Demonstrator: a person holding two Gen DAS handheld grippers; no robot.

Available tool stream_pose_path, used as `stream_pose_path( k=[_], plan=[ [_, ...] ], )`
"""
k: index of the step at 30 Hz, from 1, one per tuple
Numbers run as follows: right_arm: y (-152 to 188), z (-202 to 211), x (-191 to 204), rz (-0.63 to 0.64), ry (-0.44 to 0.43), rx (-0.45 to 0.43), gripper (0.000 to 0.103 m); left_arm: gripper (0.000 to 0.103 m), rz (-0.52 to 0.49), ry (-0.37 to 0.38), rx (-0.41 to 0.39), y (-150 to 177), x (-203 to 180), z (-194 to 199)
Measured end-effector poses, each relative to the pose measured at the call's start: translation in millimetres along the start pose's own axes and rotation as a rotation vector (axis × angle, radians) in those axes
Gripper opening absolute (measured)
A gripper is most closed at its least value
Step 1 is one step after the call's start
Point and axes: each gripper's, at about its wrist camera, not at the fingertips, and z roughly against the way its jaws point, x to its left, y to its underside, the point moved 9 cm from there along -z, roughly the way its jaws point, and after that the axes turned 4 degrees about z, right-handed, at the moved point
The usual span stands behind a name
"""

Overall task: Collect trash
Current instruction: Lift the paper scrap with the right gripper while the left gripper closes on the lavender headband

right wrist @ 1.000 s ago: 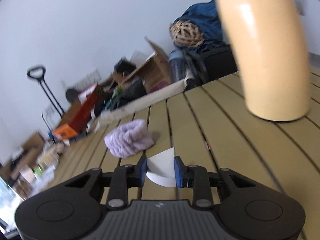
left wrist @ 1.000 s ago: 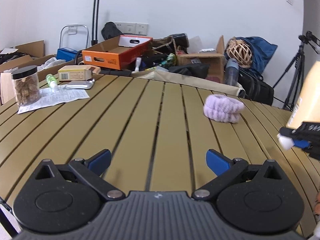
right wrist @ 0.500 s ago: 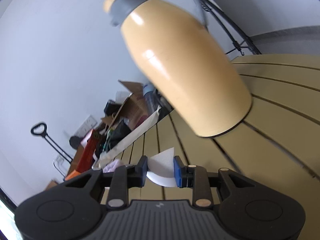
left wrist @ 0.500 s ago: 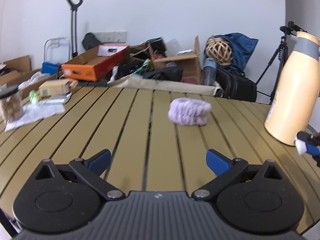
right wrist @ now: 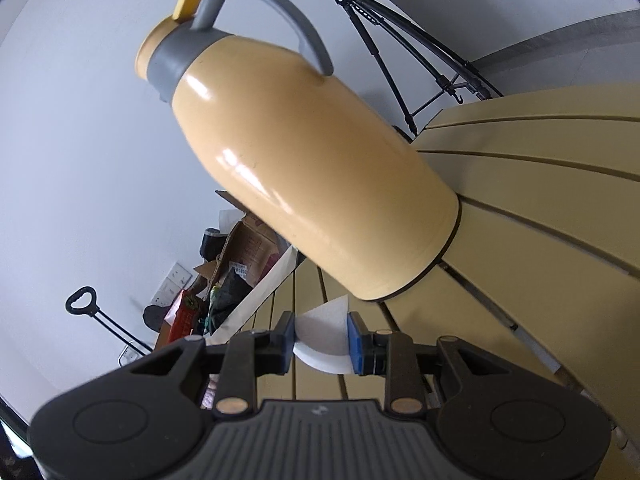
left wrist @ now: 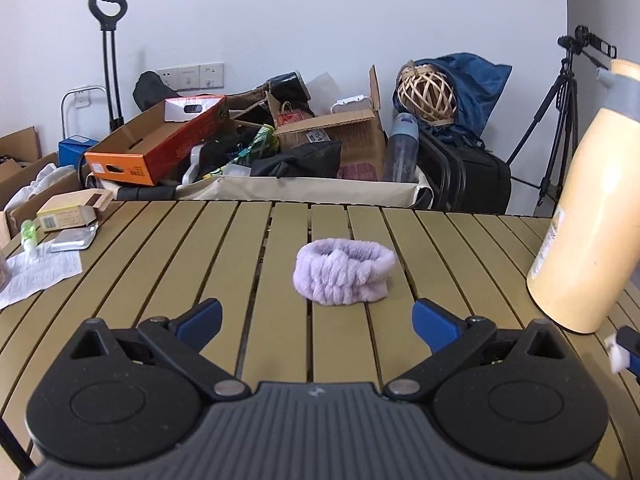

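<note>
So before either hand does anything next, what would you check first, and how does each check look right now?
1. Right gripper has its jaws closed on the white paper scrap: ok.
2. Scrap sits securely, not slipping: cannot tell; only part of it shows between the pads.
3. Left gripper has its jaws wide open and empty, free to pick something up: ok.
4. Room around the yellow thermos jug: not ok; it stands close in front of the right gripper.
5. Purple fluffy headband lies on the slatted table, ahead of the left gripper: ok.
6. Trash bin located: cannot tell; none is in view.
</note>
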Motion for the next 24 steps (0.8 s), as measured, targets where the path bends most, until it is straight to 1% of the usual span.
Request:
stream_pose_path(
  k=[6, 9, 12, 17, 21, 24],
  plan=[
    [-6, -1, -5, 0.013, 0.023, -0.001, 0.026, 0.103, -0.003, -0.006, 0.043, -7, -12, -39],
    [-11, 2, -7, 0.042, 0.062, -0.024, 0.026, 0.103, 0.027, -0.025, 0.044, -12, -12, -62],
    [-16, 5, -13, 0.068, 0.099, -0.041, 0.026, 0.103, 0.052, -0.029, 0.071, -13, -16, -87],
    [-23, 8, -24, 0.077, 0.131, -0.044, 0.026, 0.103, 0.048, -0.032, 0.084, -16, -28, -118],
    [-25, 8, -28, 0.075, 0.126, -0.041, 0.026, 0.103, 0.036, -0.068, 0.12, -15, -36, -144],
    [-25, 8, -29, 0.081, 0.134, -0.048, 0.026, 0.103, 0.037, -0.101, 0.131, -13, -35, -157]
  ],
)
